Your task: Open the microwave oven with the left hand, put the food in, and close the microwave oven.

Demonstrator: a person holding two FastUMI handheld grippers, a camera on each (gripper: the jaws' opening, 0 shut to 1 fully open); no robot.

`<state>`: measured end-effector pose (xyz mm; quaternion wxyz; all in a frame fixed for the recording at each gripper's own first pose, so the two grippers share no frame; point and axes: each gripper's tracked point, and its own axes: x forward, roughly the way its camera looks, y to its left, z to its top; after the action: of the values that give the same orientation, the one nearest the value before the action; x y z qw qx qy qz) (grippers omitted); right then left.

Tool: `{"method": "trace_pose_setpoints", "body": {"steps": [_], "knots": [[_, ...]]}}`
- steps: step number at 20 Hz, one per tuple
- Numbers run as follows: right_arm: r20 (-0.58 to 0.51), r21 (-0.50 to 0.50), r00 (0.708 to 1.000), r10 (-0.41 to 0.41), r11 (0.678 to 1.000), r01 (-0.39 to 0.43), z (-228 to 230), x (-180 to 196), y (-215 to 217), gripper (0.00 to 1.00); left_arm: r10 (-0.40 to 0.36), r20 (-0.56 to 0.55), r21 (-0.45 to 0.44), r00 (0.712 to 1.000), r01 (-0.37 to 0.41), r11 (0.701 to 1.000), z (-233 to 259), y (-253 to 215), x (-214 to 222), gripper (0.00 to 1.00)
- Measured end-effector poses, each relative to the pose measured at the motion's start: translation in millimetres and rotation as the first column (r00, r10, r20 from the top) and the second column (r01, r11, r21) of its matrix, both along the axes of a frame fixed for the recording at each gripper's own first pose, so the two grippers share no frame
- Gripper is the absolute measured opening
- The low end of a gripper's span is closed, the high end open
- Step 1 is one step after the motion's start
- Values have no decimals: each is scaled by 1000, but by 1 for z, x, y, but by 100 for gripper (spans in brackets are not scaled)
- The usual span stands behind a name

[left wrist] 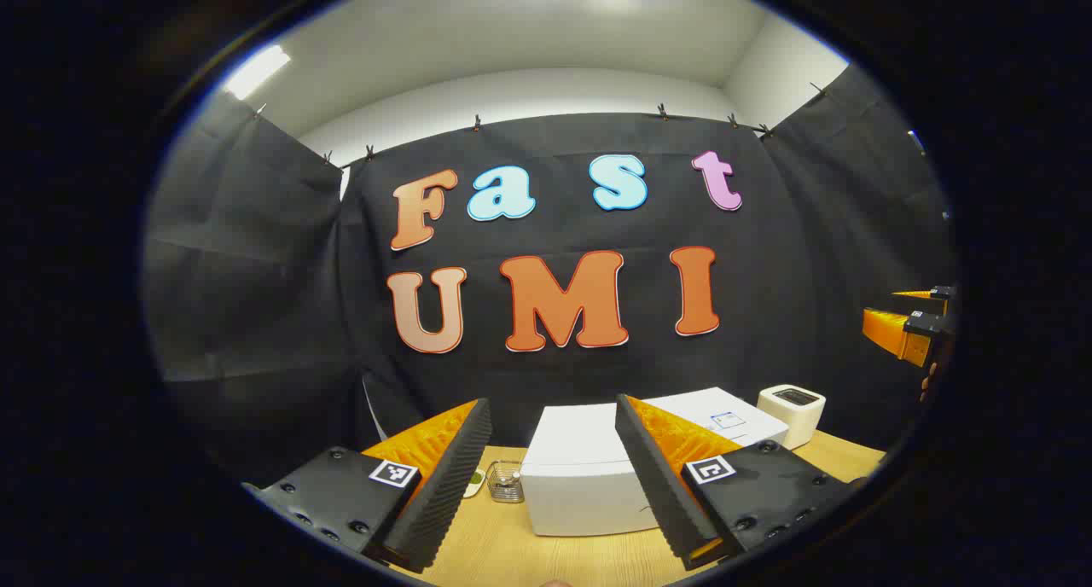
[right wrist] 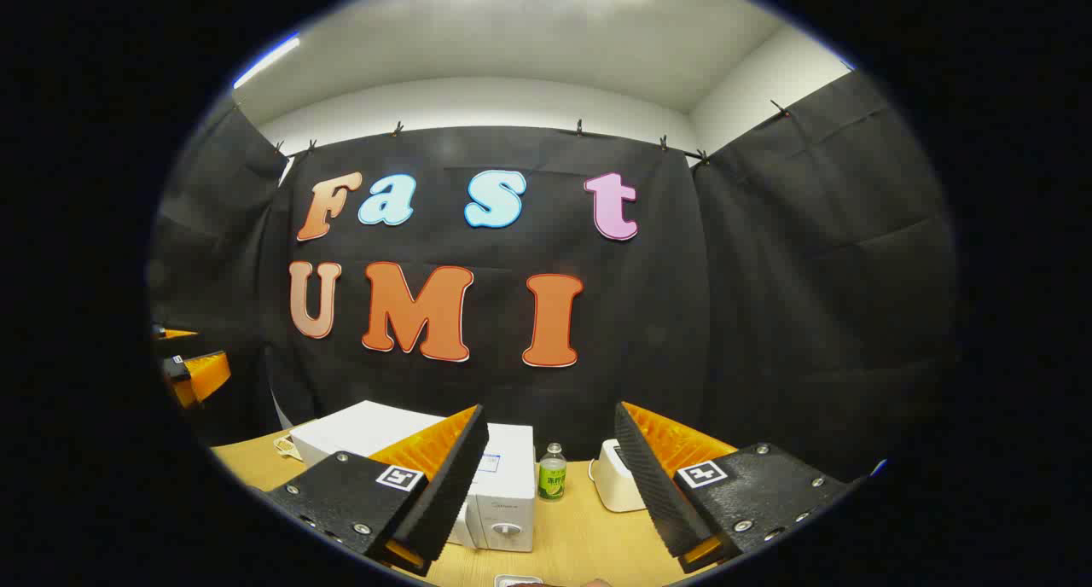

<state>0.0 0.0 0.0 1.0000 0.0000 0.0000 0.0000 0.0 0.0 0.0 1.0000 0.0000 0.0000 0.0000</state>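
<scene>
Both tongs, left [left wrist: 553, 476] and right [right wrist: 550, 485], gape wide and empty above the tabletop [left wrist: 512, 553], microwave oven [left wrist: 589, 476] shut at lower centre of frame; opening not begun, so left must reach its door.

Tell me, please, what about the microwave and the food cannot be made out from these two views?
- Microwave: in the left gripper view, the left gripper's fingers cover the sides of its front; no handle can be made out.
- Microwave door: in the right gripper view, the right gripper's finger hides most of it.
- Food: a pale object is cut off by the bottom edge of the right gripper view; unidentifiable.
</scene>
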Motion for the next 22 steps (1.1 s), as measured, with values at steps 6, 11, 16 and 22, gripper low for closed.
{"method": "trace_pose_setpoints", "body": {"steps": [6,11,16,22], "knots": [[-3,-9,1000,4,1000,-4,3,-5,4,94,-3,5,11,1000,3,1000,3,-2,-1,94],[-21,8,1000,10,1000,-10,1,-6,4,94,8,-14,8,1000,-8,1000,-2,-4,-7,98],[-34,7,999,-6,1000,6,-2,-10,-4,91,11,-13,7,1000,-11,1000,-2,-8,-9,100],[-48,9,999,-17,1000,18,-7,-15,-15,94,-33,-33,-5,999,33,999,-9,-32,-7,94]]}}
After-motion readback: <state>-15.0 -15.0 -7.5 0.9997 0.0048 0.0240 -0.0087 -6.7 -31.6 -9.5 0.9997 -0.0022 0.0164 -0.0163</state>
